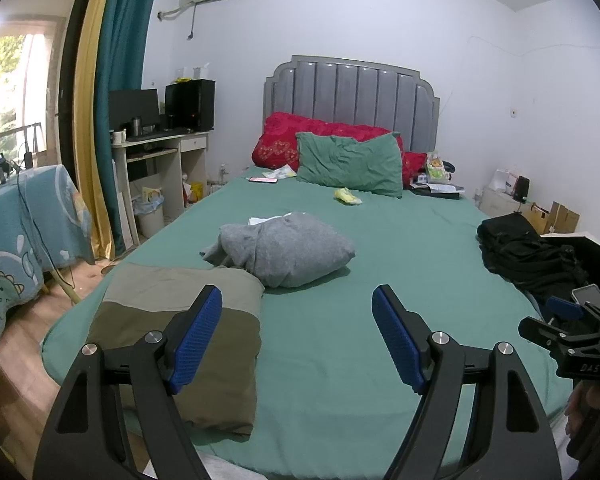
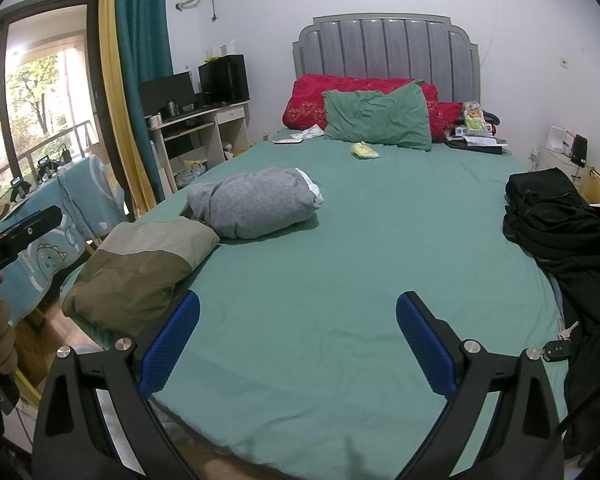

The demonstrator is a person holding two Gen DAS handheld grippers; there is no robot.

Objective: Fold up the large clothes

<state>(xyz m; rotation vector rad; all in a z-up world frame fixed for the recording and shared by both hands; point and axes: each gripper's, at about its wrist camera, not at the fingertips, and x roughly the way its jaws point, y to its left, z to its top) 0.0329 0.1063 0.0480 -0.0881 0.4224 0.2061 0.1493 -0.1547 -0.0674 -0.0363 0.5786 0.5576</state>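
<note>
Left wrist: left hand-held gripper (image 1: 296,336) jaws wide apart, nothing btwn, over green bed (image 1: 380,260). Folded olive garment (image 1: 180,332) at 9 o'clock, grey bundle (image 1: 288,248) at 12, black clothes (image 1: 524,256) at 2.

Right wrist: right hand-held gripper (image 2: 298,340) apart, empty; olive garment (image 2: 140,264) at 10, black clothes (image 2: 560,220) at 2.

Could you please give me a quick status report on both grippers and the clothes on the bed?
Left gripper open, empty. Right gripper open, empty. Olive garment folded, grey garment bundled, black clothes heaped at right. Keys beside them.
</note>
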